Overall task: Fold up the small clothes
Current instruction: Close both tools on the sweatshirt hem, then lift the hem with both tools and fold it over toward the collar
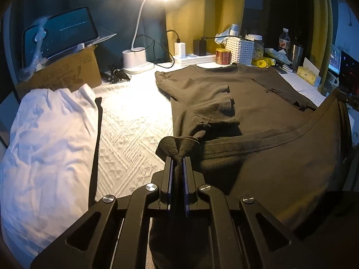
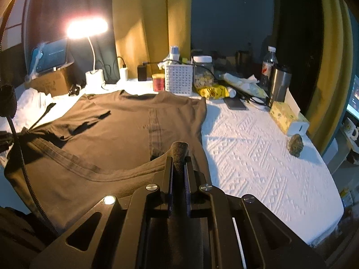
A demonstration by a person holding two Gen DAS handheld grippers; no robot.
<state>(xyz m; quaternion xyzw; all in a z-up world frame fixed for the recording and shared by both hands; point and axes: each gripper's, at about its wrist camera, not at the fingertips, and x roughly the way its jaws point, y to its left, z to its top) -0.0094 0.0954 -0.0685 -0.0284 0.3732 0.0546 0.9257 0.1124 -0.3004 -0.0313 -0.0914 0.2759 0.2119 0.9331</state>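
A dark brown T-shirt (image 1: 224, 94) lies on the white textured cloth, collar toward the far side, both sleeves folded in onto the body. It also shows in the right wrist view (image 2: 116, 130). My left gripper (image 1: 178, 157) is shut on the shirt's bottom hem at its left corner and holds it lifted above the table. My right gripper (image 2: 178, 157) is shut on the hem at the right corner, also lifted. The raised hem (image 1: 269, 134) stretches between the two grippers, over the shirt's lower body.
A white garment (image 1: 47, 139) lies at the left. A cardboard box (image 1: 67, 74) with a tablet, a lit desk lamp (image 1: 136, 60), chargers, a white basket (image 2: 178, 79), jars, bottles, a steel tumbler (image 2: 279, 83), a tissue box (image 2: 287, 115) and a stone (image 2: 296, 144) line the back and right.
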